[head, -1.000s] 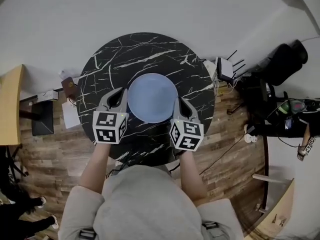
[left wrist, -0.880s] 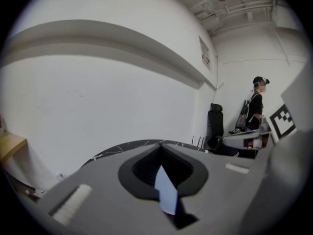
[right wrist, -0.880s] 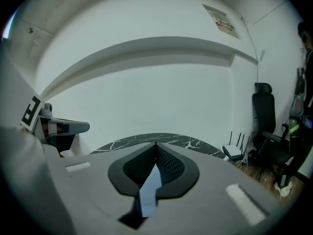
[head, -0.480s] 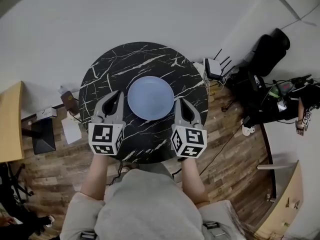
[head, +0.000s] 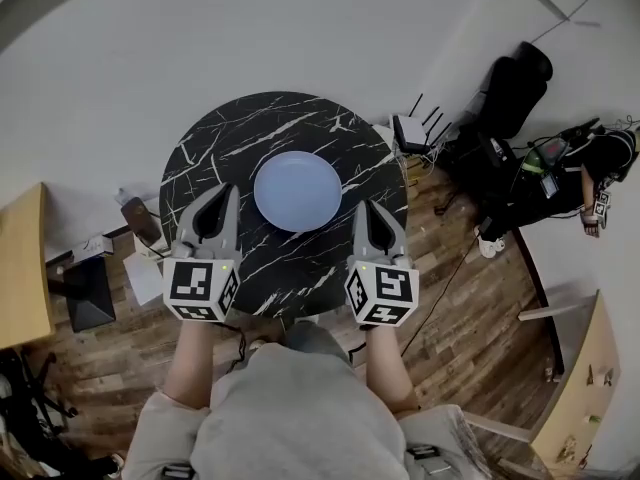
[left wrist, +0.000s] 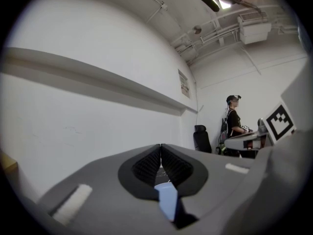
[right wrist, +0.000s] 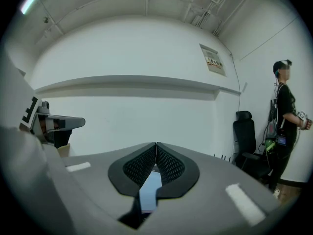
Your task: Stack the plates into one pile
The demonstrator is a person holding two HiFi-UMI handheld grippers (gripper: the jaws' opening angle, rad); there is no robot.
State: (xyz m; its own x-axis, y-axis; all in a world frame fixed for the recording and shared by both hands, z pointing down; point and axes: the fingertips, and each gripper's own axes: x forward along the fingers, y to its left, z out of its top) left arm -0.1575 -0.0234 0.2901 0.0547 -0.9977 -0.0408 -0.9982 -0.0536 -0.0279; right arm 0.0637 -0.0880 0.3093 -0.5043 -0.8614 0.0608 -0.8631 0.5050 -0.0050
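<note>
Your left gripper (head: pixel 230 192) and right gripper (head: pixel 361 208) both have their jaws pressed together, with nothing pinched between them. You hold them over the near half of the round black marble table (head: pixel 250 128), 1 on each side of the pale blue plate (head: pixel 298 190), which lies at the table's centre, touched by neither.

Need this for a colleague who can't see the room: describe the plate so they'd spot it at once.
Find the round black table with white veins, by the white wall. Near its middle lies a pale blue plate. It is the only pale, plain thing on that dark top.
</note>
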